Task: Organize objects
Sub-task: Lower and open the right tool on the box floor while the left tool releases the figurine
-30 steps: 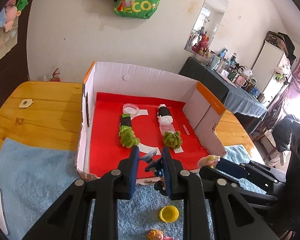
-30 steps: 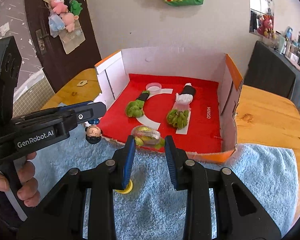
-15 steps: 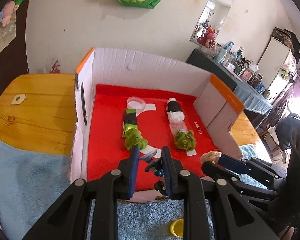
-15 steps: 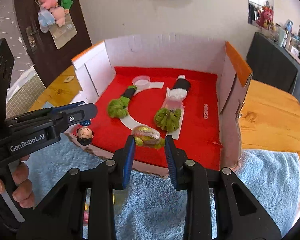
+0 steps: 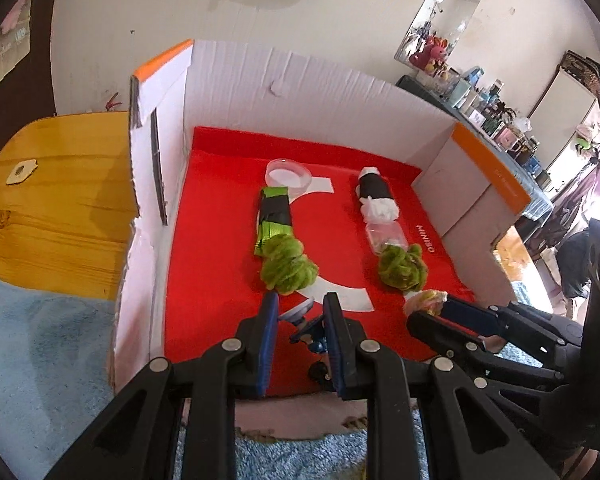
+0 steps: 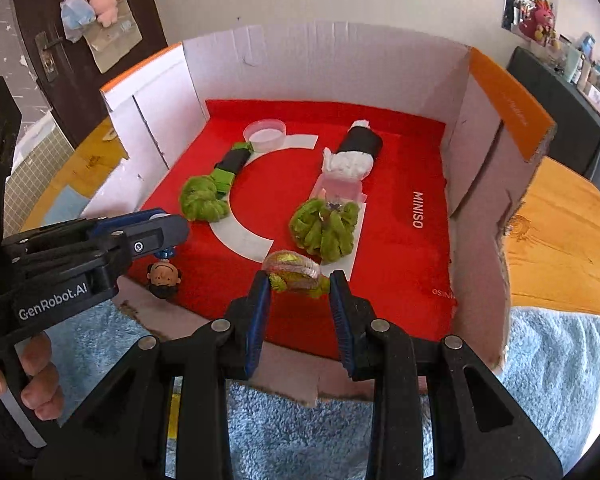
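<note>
A cardboard box (image 5: 308, 92) with white walls and a red floor (image 5: 216, 264) lies open in front of me. My left gripper (image 5: 300, 300) is shut on a small doll figure (image 5: 306, 322) with a blue base. The doll's dark-haired head (image 6: 164, 278) hangs just over the box's front edge, under the left gripper (image 6: 156, 232). My right gripper (image 6: 299, 280) is shut on a green and yellow wrapped toy (image 6: 294, 272) above the front of the red floor (image 6: 396, 248). The left wrist view shows the right gripper (image 5: 424, 308) to the right.
On the red floor lie two fuzzy green bundles (image 5: 286, 266) (image 5: 402, 268), a green and black roll (image 5: 274, 216), a black and white roll (image 5: 376, 196), a clear round dish (image 5: 288, 172) and a clear case (image 5: 384, 234). Blue towel (image 6: 300, 428) covers the wooden table (image 5: 56, 208) in front.
Both grippers moved forward and down, from above the towel to over the box's front edge. Each still holds its toy. The box looms larger.
</note>
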Action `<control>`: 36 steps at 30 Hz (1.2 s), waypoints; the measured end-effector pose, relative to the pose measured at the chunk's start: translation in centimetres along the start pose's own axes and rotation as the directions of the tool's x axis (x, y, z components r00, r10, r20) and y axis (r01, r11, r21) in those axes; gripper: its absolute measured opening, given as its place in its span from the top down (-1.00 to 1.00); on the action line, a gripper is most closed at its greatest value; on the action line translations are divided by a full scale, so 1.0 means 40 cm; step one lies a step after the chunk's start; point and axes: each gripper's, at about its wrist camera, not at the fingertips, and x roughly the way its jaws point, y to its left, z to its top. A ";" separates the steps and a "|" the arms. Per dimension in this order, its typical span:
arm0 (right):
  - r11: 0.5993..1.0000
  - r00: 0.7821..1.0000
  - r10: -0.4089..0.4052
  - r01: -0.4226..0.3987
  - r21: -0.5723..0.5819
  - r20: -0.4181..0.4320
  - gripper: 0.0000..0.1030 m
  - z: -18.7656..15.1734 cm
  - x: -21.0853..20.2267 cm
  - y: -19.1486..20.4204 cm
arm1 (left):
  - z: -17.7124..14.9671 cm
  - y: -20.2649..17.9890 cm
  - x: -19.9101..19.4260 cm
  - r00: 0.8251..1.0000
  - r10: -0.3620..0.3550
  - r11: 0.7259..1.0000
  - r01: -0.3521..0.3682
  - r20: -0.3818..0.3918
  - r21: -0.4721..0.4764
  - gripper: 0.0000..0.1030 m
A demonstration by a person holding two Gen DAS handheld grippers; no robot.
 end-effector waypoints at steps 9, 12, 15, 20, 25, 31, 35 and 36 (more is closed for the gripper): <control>1.000 1.000 -0.003 0.003 0.016 -0.017 0.44 0.010 0.027 -0.008 | 0.018 -0.002 0.035 1.000 0.013 1.000 -0.013 -0.015 0.007 0.54; 1.000 1.000 -0.006 0.006 0.026 -0.017 0.44 0.013 0.033 -0.014 | 0.025 -0.003 0.045 1.000 0.017 1.000 -0.017 -0.017 0.013 0.54; 0.999 1.000 -0.005 0.005 0.032 -0.012 0.44 0.016 0.037 -0.016 | 0.034 -0.004 0.054 1.000 0.021 1.000 -0.021 -0.020 0.014 0.54; 0.999 1.000 -0.006 0.006 0.045 -0.002 0.44 0.022 0.046 -0.020 | 0.041 -0.001 0.065 0.999 0.026 1.000 -0.025 -0.022 0.013 0.53; 0.999 1.000 -0.005 0.006 0.046 -0.002 0.44 0.024 0.050 -0.021 | 0.042 0.002 0.071 0.999 0.025 1.000 -0.025 -0.025 0.012 0.53; 0.999 1.000 -0.003 0.003 0.048 0.000 0.44 0.024 0.050 -0.020 | 0.042 0.003 0.074 0.999 0.024 1.000 -0.024 -0.025 0.010 0.53; 0.998 1.000 0.002 -0.002 0.056 0.000 0.43 0.027 0.050 -0.020 | 0.041 0.004 0.074 0.999 0.022 1.000 -0.022 -0.025 0.007 0.53; 0.998 1.000 0.003 -0.003 0.057 0.000 0.43 0.028 0.049 -0.019 | 0.042 0.004 0.071 0.999 0.023 1.000 -0.022 -0.025 0.006 0.53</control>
